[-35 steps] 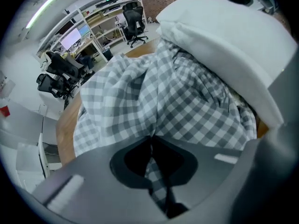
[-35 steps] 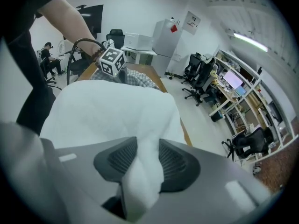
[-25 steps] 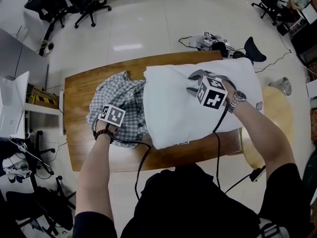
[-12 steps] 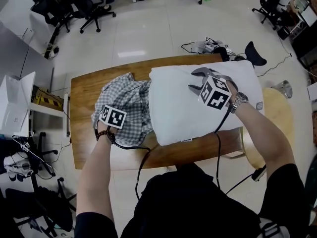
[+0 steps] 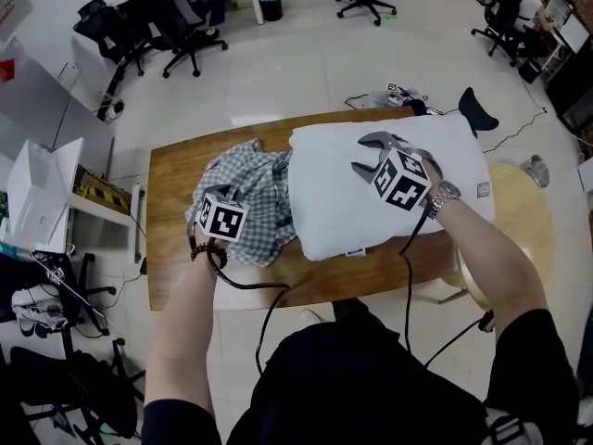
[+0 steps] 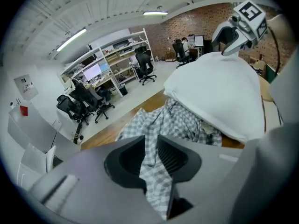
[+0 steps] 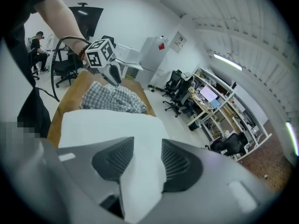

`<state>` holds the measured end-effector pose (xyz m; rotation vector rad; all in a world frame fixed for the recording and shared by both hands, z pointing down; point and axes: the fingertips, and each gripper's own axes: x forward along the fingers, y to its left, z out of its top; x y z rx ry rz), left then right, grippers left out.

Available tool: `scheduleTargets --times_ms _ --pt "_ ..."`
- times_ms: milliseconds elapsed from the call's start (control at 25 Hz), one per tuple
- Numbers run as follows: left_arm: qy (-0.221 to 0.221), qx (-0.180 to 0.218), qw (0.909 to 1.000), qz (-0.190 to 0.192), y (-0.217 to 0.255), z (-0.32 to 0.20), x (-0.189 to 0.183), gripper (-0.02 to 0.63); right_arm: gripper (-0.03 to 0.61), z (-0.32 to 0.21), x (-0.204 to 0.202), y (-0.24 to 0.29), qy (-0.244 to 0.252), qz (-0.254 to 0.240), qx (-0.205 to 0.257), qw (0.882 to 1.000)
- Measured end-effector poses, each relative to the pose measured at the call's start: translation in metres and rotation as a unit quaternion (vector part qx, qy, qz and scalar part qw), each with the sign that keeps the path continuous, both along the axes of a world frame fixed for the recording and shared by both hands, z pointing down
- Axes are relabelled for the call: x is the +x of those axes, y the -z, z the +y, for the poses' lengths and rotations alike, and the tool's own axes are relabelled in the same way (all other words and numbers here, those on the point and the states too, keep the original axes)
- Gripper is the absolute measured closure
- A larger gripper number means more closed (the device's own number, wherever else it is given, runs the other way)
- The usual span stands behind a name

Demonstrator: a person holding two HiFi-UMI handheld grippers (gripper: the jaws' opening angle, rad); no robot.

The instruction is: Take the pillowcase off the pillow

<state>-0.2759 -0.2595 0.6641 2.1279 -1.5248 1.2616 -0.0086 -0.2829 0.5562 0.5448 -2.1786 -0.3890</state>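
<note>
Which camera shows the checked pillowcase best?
Head view: the whole pillowcase lies bunched against the pillow. Left gripper view shows only a close fold and one side; right gripper view, a distant patch.

On the table point(image 5: 171, 239): pillow point(image 5: 338, 207) across right half, far edge to near edge; pillowcase point(image 5: 264, 188) bunched mid-table against pillow's left end.

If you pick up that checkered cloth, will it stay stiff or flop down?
Probably floppy: the checkered cloth lies bunched in soft wrinkles on the table. It looks thin, so likely light. It may snag rather than lift free, since one end disappears under the pillow.
</note>
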Motion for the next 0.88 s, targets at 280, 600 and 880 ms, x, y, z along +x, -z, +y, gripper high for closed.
scheduleTargets --times_ms 280,600,880 --pt "-0.023 0.049 0.9981 0.030 0.025 0.050 0.030 0.540 0.400 0.065 -0.005 0.003 -0.029 -0.048 0.013 0.998" --pt "-0.053 0.101 0.9911 0.068 0.054 0.096 0.064 0.594 0.449 0.121 -0.012 0.001 -0.060 -0.099 0.035 0.993" --pt "-0.071 0.139 0.9838 0.089 0.076 0.128 0.085 0.607 0.475 0.157 -0.022 0.001 -0.070 -0.124 0.052 0.988"
